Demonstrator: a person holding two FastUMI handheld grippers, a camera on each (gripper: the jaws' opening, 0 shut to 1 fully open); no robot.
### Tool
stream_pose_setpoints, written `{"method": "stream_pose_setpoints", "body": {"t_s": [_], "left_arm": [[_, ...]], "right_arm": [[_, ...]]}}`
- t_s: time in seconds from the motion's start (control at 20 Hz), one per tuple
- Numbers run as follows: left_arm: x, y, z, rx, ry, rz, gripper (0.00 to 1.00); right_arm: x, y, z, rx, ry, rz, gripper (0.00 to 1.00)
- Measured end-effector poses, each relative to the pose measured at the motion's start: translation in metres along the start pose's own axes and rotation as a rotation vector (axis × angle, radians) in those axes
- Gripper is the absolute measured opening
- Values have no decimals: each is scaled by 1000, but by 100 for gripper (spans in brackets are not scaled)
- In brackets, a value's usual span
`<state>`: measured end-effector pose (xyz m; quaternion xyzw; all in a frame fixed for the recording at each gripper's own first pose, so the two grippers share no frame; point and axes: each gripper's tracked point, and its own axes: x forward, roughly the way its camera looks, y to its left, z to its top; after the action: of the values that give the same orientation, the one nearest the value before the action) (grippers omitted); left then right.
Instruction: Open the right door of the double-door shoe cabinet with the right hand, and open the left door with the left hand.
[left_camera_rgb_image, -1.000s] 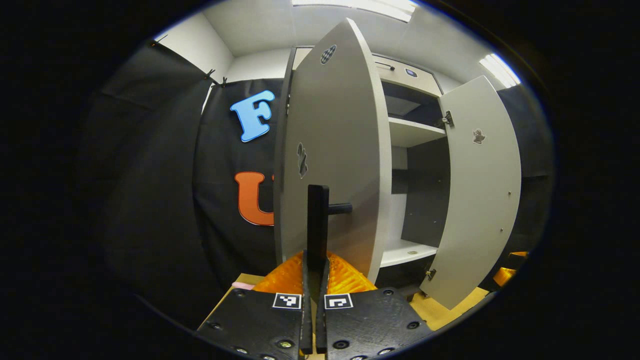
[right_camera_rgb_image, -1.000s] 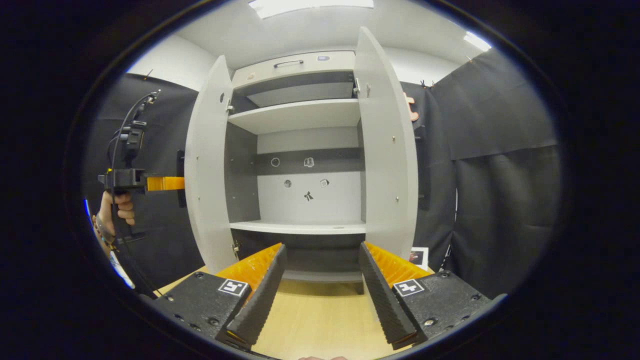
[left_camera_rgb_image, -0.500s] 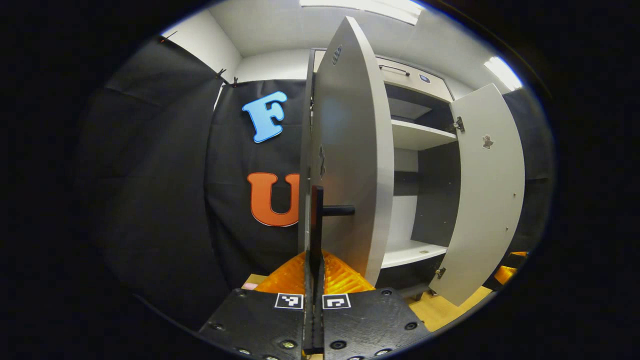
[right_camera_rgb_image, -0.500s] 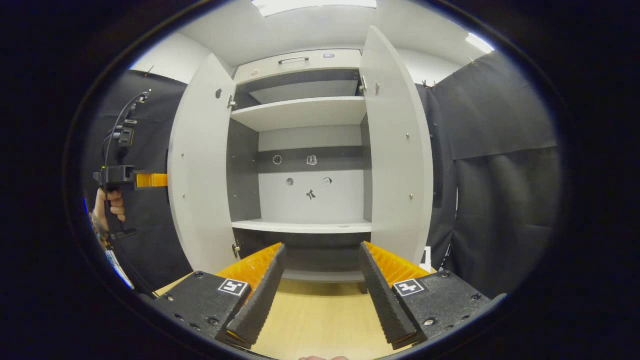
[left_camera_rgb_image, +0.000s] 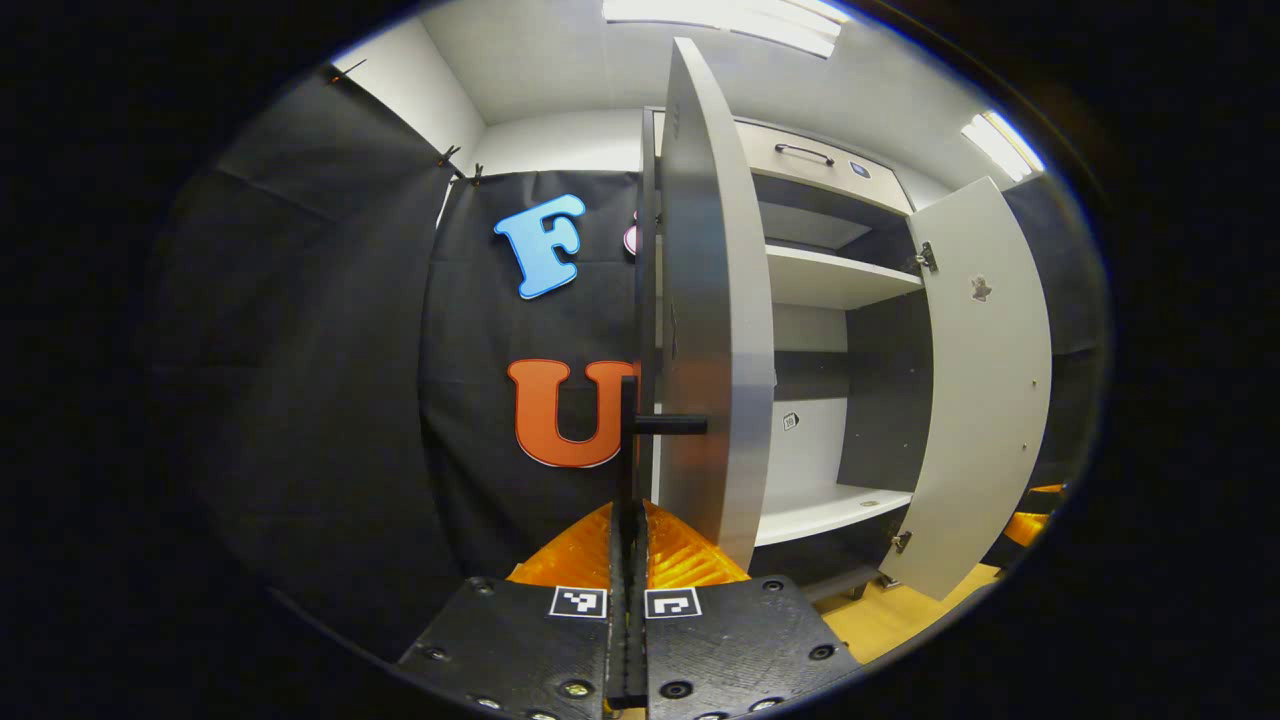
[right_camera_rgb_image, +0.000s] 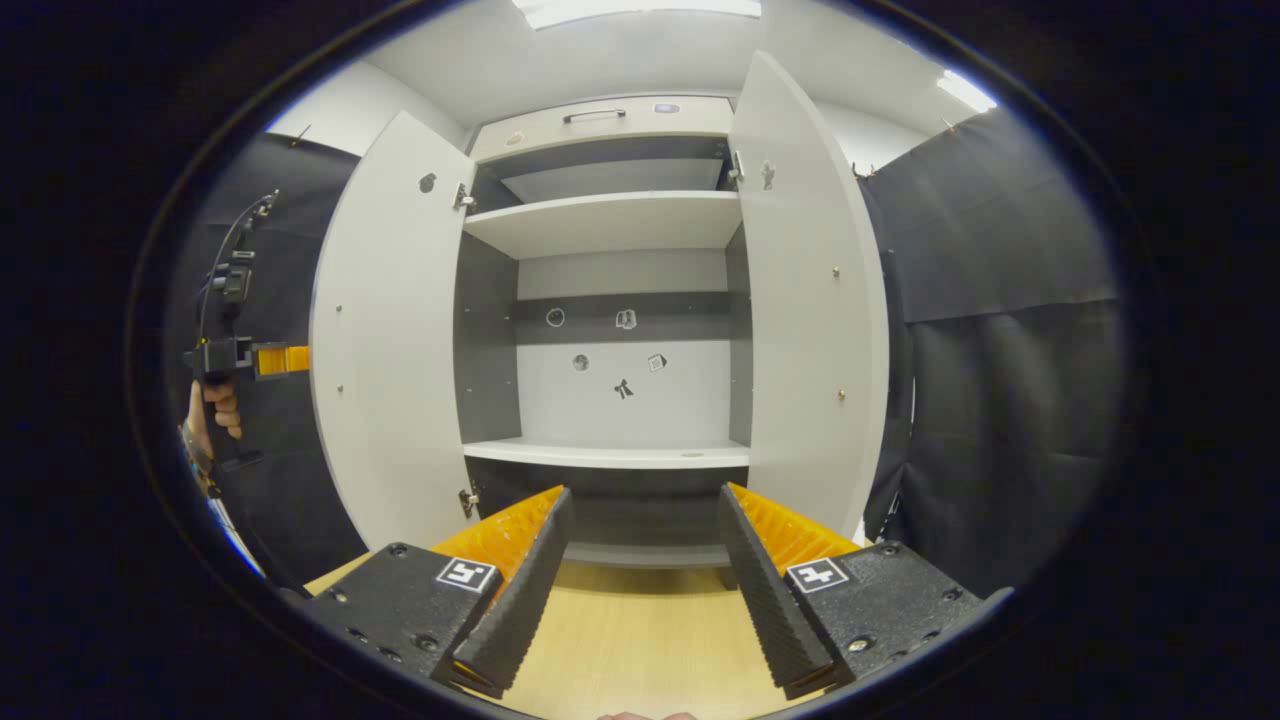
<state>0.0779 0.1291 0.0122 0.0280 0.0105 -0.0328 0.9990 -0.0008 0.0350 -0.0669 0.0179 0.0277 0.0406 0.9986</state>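
A pale wooden table (right_camera_rgb_image: 640, 640) carries the shoe cabinet (right_camera_rgb_image: 610, 225) in a booth hung with black cloth, under ceiling light panels (left_camera_rgb_image: 730, 12). Both doors stand swung wide, the left door (right_camera_rgb_image: 385, 330) and right door (right_camera_rgb_image: 815, 300) flanking bare shelves. The left claw (left_camera_rgb_image: 627, 540) points level at the left door's edge, clamped on its black handle (left_camera_rgb_image: 630, 440); the right claw (right_camera_rgb_image: 635, 570) hovers low before the cabinet, fingers spread apart and holding nothing.

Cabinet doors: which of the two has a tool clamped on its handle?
The left door: the left tool is shut on its dark handle. The right door stands free.
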Motion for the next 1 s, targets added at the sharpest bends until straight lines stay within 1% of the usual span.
{"method": "stream_pose_setpoints", "body": {"t_s": [0.05,0.15,0.2,0.25,0.3,0.4,0.45,0.5,0.6,0.65,0.7,0.8,0.85,0.9,0.95,1.0], "left_arm": [[-12,0,-8,9,26,7,0],[-49,-6,-15,53,21,34,0],[-64,-19,-18,72,20,16,0],[-72,-43,-22,66,26,-21,0],[-76,-70,-24,38,14,-63,0],[-66,-121,-28,-42,-14,-142,0],[-57,-139,-37,-77,-6,-152,0],[-48,-148,-45,-92,9,-140,0],[-29,-156,-58,-87,9,-85,0],[-22,-160,-60,-87,2,-73,0],[-18,-168,-64,-102,8,-79,0],[-16,-182,-69,-152,32,-118,0],[-15,-185,-69,-167,34,-121,12],[-16,-183,-67,-170,28,-116,18],[-16,-183,-65,-167,16,-113,37],[-18,-181,-62,-162,0,-105,48]], "right_arm": [[0,1,-1,0,4,2,91],[-1,-4,2,-9,-10,-11,91],[0,-8,3,-13,-16,-23,91],[3,-11,2,-13,-12,-26,91],[5,-12,2,-8,-5,-20,91],[6,-13,6,4,-11,-7,91],[5,-14,9,3,-17,0,91],[4,-15,10,-4,-20,3,90],[-1,-20,11,-18,-26,4,91],[-3,-23,11,-22,-30,5,91],[-4,-25,10,-24,-31,2,91],[-7,-30,8,-24,-32,-3,91],[-6,-32,6,-21,-30,-6,91],[-6,-34,5,-19,-28,-7,91],[-6,-36,3,-16,-24,-9,91],[-6,-39,1,-14,-21,-10,91]]}}
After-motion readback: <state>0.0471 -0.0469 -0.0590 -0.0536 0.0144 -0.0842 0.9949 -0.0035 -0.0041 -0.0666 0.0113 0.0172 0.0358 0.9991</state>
